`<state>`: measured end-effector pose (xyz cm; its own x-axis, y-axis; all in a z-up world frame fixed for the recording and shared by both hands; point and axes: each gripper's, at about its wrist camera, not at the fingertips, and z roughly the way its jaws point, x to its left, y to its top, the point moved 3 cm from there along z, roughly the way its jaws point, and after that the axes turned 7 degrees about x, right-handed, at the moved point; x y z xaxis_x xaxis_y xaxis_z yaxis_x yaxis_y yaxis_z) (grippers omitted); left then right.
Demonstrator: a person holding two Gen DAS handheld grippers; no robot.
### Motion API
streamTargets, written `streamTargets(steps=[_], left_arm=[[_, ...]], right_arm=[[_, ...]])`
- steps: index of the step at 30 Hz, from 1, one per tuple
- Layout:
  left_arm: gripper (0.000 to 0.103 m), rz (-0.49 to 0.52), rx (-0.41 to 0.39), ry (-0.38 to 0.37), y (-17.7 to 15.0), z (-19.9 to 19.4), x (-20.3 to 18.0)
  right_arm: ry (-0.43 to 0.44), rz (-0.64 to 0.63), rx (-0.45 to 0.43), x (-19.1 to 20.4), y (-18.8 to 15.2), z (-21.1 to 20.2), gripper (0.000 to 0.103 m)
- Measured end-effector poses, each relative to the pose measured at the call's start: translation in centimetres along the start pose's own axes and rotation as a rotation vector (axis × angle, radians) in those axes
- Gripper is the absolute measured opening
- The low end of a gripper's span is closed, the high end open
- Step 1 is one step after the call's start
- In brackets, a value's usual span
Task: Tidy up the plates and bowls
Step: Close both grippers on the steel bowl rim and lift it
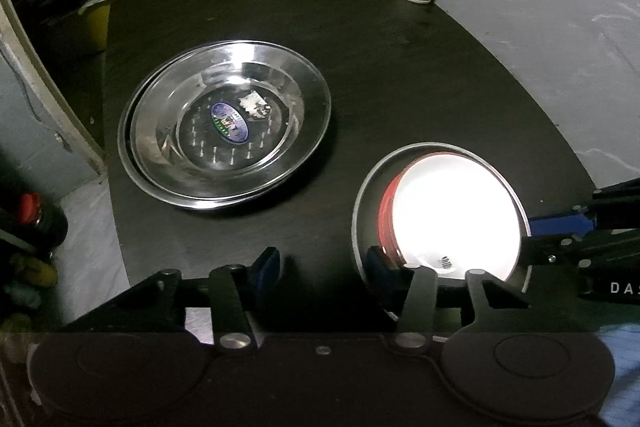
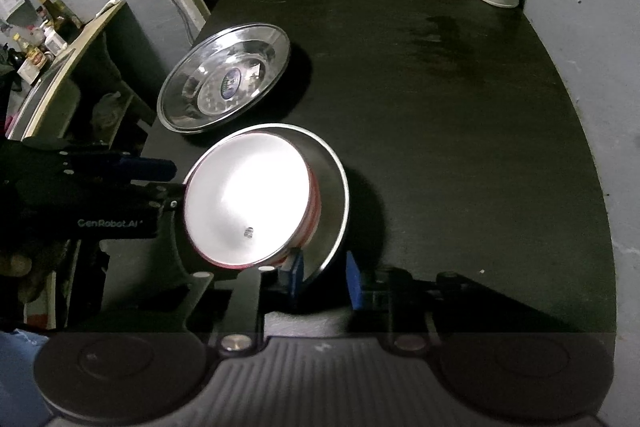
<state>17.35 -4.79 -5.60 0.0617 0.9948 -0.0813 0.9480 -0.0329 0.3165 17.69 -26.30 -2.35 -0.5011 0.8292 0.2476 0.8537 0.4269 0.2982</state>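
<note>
Black table (image 2: 440, 107): stacked steel plates (image 1: 224, 127) far left, red-and-white bowl (image 1: 452, 219) in steel bowl (image 2: 332, 187) near.
Left gripper (image 1: 324, 267) and right gripper (image 2: 324, 279) both released, each straddling the bowls' rim.

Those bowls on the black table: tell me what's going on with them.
A person with two handheld grippers is sorting dishes. A red bowl with a white inside sits tilted in a steel bowl. The right gripper stands open astride the steel bowl's near rim; the left gripper is open beside it. Steel plates sit stacked behind.

I see a home storeroom or back kitchen: bare grey walls (image 2: 600, 27), a cluttered shelf of bottles (image 2: 44, 35), dark bench (image 2: 440, 107).
</note>
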Motion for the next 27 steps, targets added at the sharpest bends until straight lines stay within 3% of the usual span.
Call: streamTargets(steps=[12, 19, 20, 23, 27], left_arm=[[0.029, 0.033, 0.002, -0.018, 0.2, -0.2, -0.7], [0.028, 0.038, 0.009, -0.012, 0.3, -0.2, -0.9], [0.026, 0.037, 0.009, -0.015, 0.3, -0.2, -0.9], [0.009, 0.031, 0.007, -0.060, 0.3, -0.1, -1.1], [0.009, 0.029, 0.003, -0.070, 0.2, -0.1, -1.1]], right_arm=[[0.027, 0.017, 0.001, 0.0, 0.0, 0.2, 0.024], [0.037, 0.026, -0.001, 0.0, 0.0, 0.3, 0.025], [0.041, 0.029, -0.001, -0.1, 0.0, 0.3, 0.025], [0.045, 0.035, -0.001, -0.1, 0.0, 0.3, 0.025], [0.046, 0.034, -0.001, -0.1, 0.0, 0.3, 0.025]])
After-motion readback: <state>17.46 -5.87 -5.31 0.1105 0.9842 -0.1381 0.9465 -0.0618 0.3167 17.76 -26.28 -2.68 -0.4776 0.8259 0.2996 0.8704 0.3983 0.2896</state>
